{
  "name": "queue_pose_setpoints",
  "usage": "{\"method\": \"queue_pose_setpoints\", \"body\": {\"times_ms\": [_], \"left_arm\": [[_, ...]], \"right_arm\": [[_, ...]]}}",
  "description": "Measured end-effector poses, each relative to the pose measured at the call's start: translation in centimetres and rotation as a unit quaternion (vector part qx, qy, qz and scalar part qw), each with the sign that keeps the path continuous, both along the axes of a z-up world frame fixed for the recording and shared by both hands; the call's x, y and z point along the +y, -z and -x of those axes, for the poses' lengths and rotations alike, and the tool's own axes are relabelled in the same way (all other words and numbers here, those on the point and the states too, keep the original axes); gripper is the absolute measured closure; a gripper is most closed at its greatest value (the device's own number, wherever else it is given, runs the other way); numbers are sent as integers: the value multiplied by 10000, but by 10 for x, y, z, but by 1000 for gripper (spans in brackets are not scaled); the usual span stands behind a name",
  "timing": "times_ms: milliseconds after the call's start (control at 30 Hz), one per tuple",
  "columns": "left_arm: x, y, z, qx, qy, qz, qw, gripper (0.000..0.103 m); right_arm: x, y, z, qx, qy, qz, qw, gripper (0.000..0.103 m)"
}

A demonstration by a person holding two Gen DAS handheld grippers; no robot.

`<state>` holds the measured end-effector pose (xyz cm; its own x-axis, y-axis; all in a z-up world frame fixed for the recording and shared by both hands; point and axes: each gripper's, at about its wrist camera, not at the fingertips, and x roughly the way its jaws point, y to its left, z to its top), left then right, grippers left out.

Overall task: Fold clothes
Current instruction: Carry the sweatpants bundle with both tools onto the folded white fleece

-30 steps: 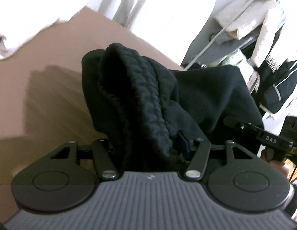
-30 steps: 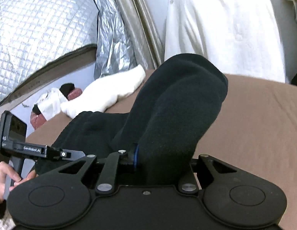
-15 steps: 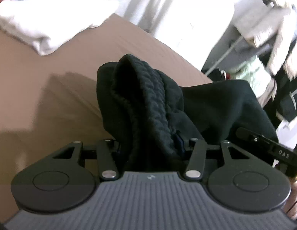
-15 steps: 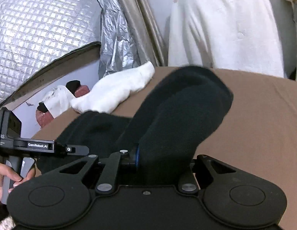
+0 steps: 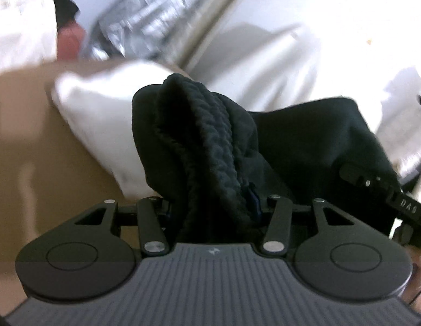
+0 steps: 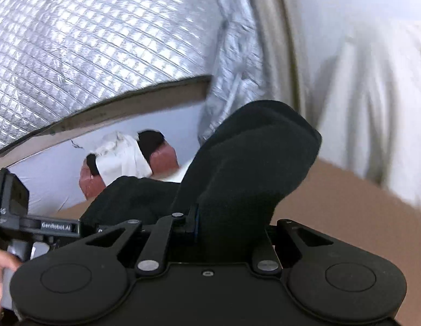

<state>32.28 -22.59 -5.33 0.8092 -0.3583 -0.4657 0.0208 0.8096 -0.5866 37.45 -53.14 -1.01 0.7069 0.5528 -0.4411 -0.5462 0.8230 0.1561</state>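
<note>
Both the left tongs (image 5: 215, 203) and the right tongs (image 6: 229, 228) are clamped on the black garment (image 5: 205, 146), held up over the brown bed (image 5: 34, 163). Only the left view shows its ribbed edge and a white folded cloth (image 5: 99, 119) behind; only the right shows the silver quilted sheet (image 6: 88, 40). The fingertips are buried in fabric, and the left view is blurred.

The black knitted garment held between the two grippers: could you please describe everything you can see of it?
The black knitted garment looks thick and soft, with a rope-like ribbed edge standing up in the left wrist view and a smoother fleecy fold in the right wrist view. It is bunched and lifted, with both ends pinched: the left gripper is shut on the ribbed edge and the right gripper is shut on the fold. The cloth spans between them above the brown surface, in front of a white folded cloth.
</note>
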Motion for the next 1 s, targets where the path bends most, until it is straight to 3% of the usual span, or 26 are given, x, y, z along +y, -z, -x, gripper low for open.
{"method": "queue_pose_setpoints", "body": {"times_ms": [100, 233, 333, 367, 433, 500, 567, 633, 767, 867, 1000], "left_arm": [[26, -6, -16, -350, -432, 21, 9984, 56], [71, 12, -35, -645, -980, 627, 9911, 56], [88, 29, -52, -801, -1215, 838, 9858, 54], [90, 39, -60, -714, -1226, 870, 9861, 49], [94, 71, -83, -202, -1229, 972, 9874, 48], [93, 104, -100, 350, -1257, 882, 9875, 45], [93, 132, -111, 737, -1303, 907, 9846, 38], [100, 139, -110, 628, -1357, 1432, 9783, 36], [93, 126, -115, 609, -1285, 1119, 9835, 36], [94, 131, -115, 645, -1476, 1374, 9773, 33], [98, 136, -101, 554, -1624, 1634, 9715, 33]], "right_arm": [[31, -20, -57, -6, -412, 58, 9991, 87], [71, -45, -123, -47, -961, 206, 9952, 88], [113, -58, -159, -363, -1275, 446, 9902, 88], [122, -56, -175, -406, -1308, 388, 9898, 88], [140, -46, -210, -469, -1274, 391, 9900, 85], [151, -13, -247, -283, -940, 633, 9932, 53], [153, 22, -280, 38, -500, 730, 9961, 52], [134, 51, -298, 306, 283, 429, 9982, 52], [73, 80, -290, 811, 660, -801, 9913, 49], [36, 95, -271, 1048, 713, -1460, 9811, 36], [7, 128, -249, 1629, 720, -2209, 9589, 18]]}}
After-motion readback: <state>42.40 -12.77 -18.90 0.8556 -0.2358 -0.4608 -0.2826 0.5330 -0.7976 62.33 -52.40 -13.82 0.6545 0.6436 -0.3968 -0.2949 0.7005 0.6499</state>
